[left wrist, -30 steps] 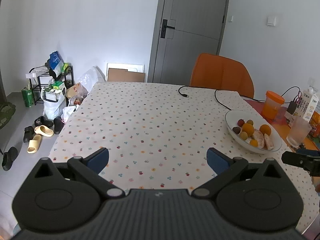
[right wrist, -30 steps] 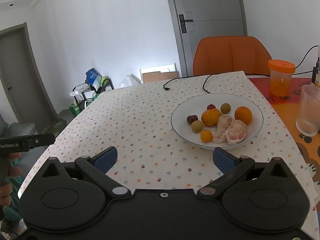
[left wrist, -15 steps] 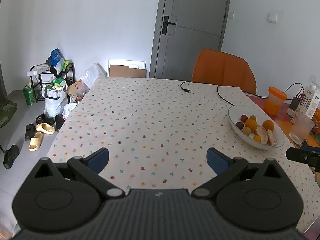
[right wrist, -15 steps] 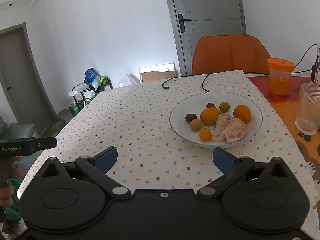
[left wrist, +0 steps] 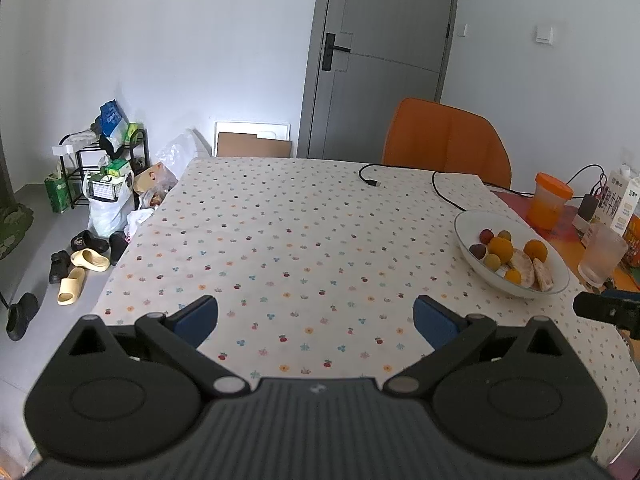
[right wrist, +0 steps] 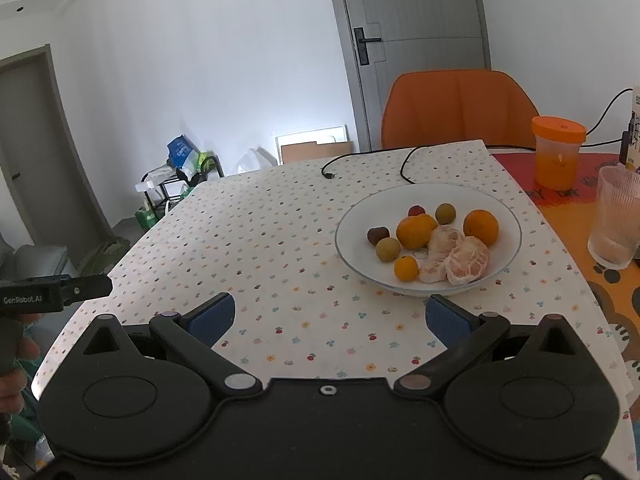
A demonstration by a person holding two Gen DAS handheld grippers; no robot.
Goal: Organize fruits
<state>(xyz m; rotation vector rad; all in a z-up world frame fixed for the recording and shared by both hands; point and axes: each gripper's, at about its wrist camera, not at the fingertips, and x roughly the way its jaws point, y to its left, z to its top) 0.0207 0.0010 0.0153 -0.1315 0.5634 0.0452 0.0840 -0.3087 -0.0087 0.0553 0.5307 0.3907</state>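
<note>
A white bowl (right wrist: 508, 222) (left wrist: 466, 236) on the dotted tablecloth (right wrist: 272, 240) holds oranges (right wrist: 481, 227), peeled citrus halves (right wrist: 467, 260), small green-brown fruits (right wrist: 387, 249) and dark red ones (right wrist: 377, 235). My right gripper (right wrist: 328, 318) is open and empty, hovering over the cloth just short of the bowl. My left gripper (left wrist: 316, 318) is open and empty over the table's near middle, with the bowl far to its right. Each view catches the other gripper's tip at its edge.
An orange-lidded jar (right wrist: 557, 152), a ribbed glass (right wrist: 616, 216) and a milk carton (left wrist: 620, 196) stand right of the bowl. A black cable (right wrist: 372, 160) lies at the table's far side. An orange chair (right wrist: 456, 108) stands behind. Shoes (left wrist: 76, 264) and bags lie on the floor at left.
Both grippers have drawn back and risen slightly, so the table and bowl look a little farther away. Both stay open and empty.
</note>
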